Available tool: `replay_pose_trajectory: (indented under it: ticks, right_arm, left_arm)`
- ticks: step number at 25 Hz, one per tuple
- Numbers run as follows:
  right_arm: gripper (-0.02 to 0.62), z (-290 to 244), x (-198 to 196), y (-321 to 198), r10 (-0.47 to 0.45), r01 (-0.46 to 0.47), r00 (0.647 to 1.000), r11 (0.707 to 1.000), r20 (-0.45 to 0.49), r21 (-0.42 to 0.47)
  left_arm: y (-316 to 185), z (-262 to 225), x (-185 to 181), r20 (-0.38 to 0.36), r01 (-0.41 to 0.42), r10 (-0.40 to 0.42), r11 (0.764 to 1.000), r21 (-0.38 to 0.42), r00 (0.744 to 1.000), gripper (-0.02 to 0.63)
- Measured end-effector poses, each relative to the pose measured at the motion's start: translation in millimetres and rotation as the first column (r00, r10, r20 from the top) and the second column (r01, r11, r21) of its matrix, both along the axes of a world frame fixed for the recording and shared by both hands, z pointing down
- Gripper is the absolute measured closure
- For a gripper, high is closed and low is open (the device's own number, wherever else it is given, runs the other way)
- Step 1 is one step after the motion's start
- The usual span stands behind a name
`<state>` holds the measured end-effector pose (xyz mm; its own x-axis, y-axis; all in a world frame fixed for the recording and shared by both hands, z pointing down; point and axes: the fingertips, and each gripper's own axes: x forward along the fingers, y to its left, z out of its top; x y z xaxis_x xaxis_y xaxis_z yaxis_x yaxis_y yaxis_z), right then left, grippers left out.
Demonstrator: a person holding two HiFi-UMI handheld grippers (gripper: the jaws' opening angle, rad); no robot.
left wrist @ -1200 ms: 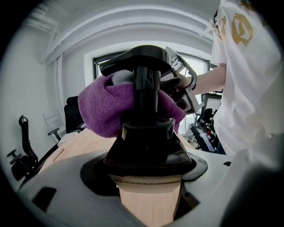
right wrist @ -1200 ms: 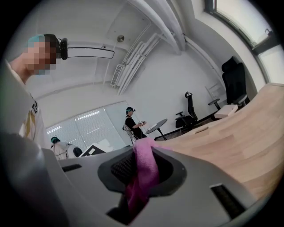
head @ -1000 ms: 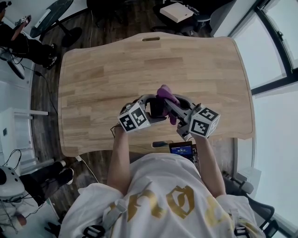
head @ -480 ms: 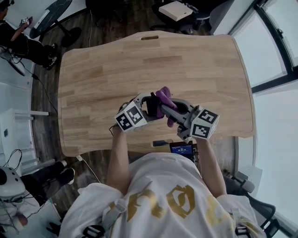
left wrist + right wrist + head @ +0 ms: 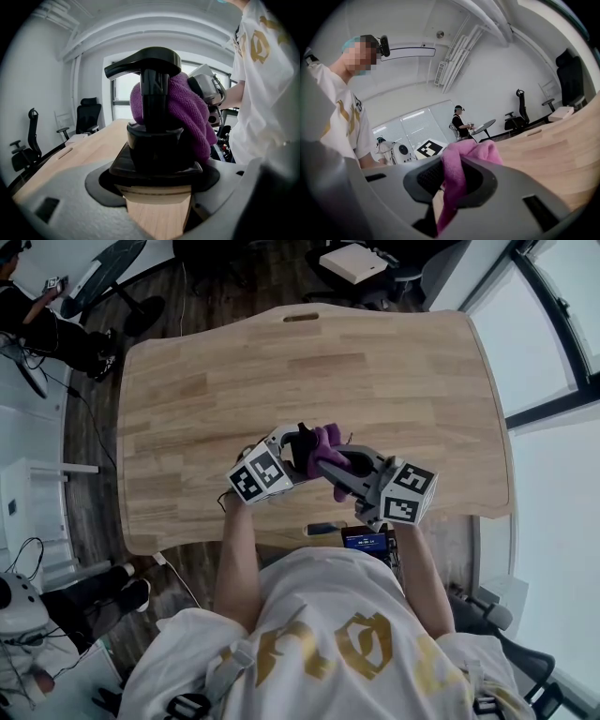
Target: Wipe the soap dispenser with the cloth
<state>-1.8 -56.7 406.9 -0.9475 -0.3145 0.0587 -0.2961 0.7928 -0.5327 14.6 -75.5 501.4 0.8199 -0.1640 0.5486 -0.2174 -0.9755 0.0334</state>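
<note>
Left gripper (image 5: 158, 174) holds soap dispenser (image 5: 155, 140) upright, spout (image 5: 123, 69) away from person (image 5: 262, 103); cloth (image 5: 190, 117) alongside

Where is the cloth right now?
Centre of the head view: the cloth, pinched in the right claw, presses on the right side of the dispenser held by the left claw.

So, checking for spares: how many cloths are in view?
1: the purple cloth, pinched in the right tool, against the soap dispenser that the left tool grips. None other visible.
</note>
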Motion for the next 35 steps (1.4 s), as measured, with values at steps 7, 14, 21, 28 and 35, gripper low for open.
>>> replay_pose_trajectory:
  ticks: [7,14,21,28,35]
  right_arm:
    - [0.541,-8,-6,13,-0.076,0.076,0.997,0.997,-0.001,0.005]
    - [0.541,-11,-12,31,-0.146,0.146,0.989,0.989,0.024,-0.007]
    - [0.541,-10,-18,38,-0.176,0.176,0.984,0.984,0.017,-0.008]
    - [0.541,-8,-28,48,-0.217,0.217,0.976,0.976,-0.018,-0.007]
    - [0.541,-10,-31,44,-0.204,0.204,0.979,0.979,-0.022,0.025]
  left_arm:
    - [2,-3,3,-0.015,0.009,-0.009,1.000,0.001,1.000,0.244]
    - [8,-4,13,-0.018,-0.012,0.012,1.000,-0.005,1.000,0.244]
    - [13,-6,14,-0.013,-0.027,0.027,1.000,-0.005,1.000,0.244]
    - [16,-7,19,-0.004,-0.041,0.041,0.999,0.006,0.999,0.244]
    - [13,-9,10,-0.026,-0.026,0.026,1.000,0.000,0.999,0.244]
